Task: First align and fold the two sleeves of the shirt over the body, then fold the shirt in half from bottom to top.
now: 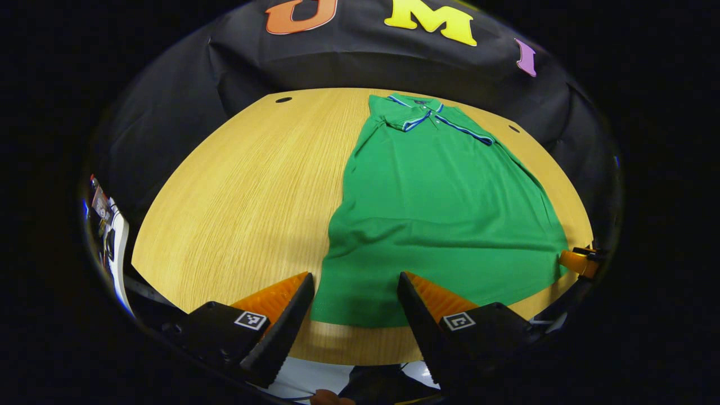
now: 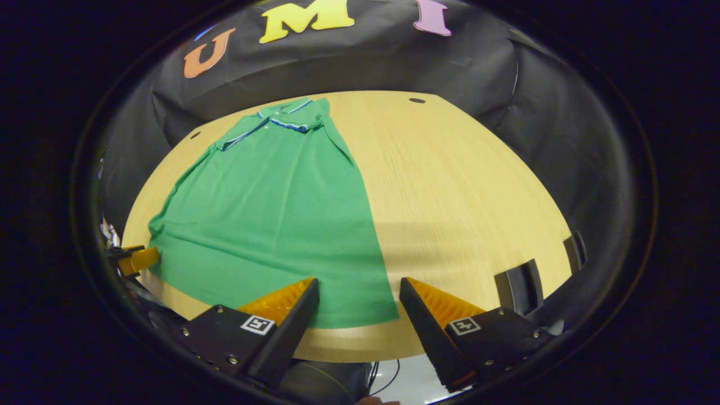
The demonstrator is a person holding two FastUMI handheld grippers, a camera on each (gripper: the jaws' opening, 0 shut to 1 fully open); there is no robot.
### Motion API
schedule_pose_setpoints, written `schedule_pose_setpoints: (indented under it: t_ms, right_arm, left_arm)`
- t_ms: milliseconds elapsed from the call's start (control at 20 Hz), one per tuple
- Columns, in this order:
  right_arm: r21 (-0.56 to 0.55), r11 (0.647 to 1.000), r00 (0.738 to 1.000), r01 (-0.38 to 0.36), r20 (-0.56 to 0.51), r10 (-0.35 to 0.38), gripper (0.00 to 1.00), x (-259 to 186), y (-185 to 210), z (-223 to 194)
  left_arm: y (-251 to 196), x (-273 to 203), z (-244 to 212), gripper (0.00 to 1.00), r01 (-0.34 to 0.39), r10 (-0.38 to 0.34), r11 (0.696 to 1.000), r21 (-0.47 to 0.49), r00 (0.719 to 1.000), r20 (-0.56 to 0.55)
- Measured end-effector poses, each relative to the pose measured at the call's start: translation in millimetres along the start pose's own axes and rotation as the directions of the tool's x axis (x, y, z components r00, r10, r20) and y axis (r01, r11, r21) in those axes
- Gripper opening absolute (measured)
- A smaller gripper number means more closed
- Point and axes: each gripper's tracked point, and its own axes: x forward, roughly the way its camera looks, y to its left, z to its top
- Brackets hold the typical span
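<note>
A green polo shirt lies flat on the wooden table, collar at the far end, both sleeves folded over the body. My left gripper hovers open at the shirt's bottom left hem corner, its fingers on either side of that corner. In the right gripper view the same shirt stretches away to the left. My right gripper is open over the bottom right hem corner, one finger above the cloth and the other above bare wood. The far tip of each gripper peeks in at the other view's edge.
The table has small dark holes near its far edge. Two dark brackets stand at the table's right edge in the right gripper view. Bare wood spreads left of the shirt in the left gripper view.
</note>
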Motion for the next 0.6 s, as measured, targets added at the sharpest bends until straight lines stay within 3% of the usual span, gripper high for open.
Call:
schedule_pose_setpoints:
  t_ms: [450,500,600]
  right_arm:
    - [-0.074,0.993,0.996,-0.092,-0.028,0.09,0.97,0.6,53.1,-2.3]
    - [-0.084,0.996,0.999,-0.041,-0.019,0.04,0.65,4.6,45.0,0.4]
    - [-0.062,0.998,0.999,-0.026,-0.021,0.025,0.01,3.9,47.5,2.0]
  left_arm:
    - [-18.8,5.8,3.0,0.99,0.005,-0.005,1.0,-0.002,0.999,-0.041]
    - [-18.1,3.3,8.8,0.75,-0.003,0.003,1.0,-0.01,1.0,-0.028]
    - [-19.9,4.9,11.7,0.27,0.006,-0.006,0.999,-0.045,1.0,-0.006]
